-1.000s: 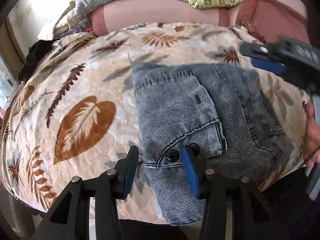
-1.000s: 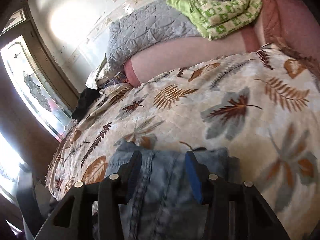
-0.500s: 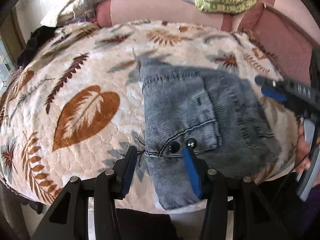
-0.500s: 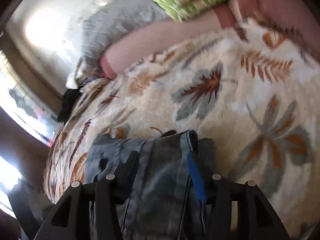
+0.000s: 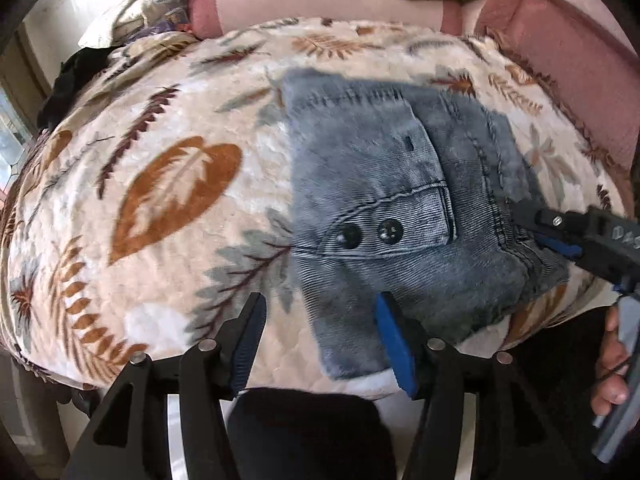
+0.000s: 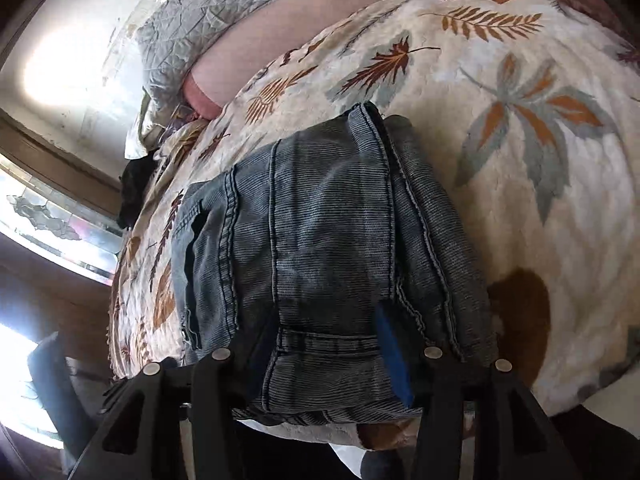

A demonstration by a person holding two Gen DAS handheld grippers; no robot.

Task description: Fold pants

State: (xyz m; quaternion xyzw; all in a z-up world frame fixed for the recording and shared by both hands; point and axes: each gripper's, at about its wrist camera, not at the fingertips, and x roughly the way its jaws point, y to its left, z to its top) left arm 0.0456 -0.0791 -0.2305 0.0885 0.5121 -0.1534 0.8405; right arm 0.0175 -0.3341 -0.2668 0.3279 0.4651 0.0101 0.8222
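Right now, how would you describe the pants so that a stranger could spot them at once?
Find the bed's cream blanket printed with brown and grey leaves. Near its front edge lies a compact folded bundle, the pants. They are the only faded blue-grey denim there, with two dark buttons side by side on top.

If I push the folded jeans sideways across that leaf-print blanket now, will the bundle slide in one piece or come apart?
Probably it drags rather than slides: the folded jeans lie on a plush, quilted leaf-print blanket that likely grips denim. The layers stacked at the edge look loose, so the top one may shift first. Thick ribbed denim should hold its fold fairly well, yet stay floppy if lifted.
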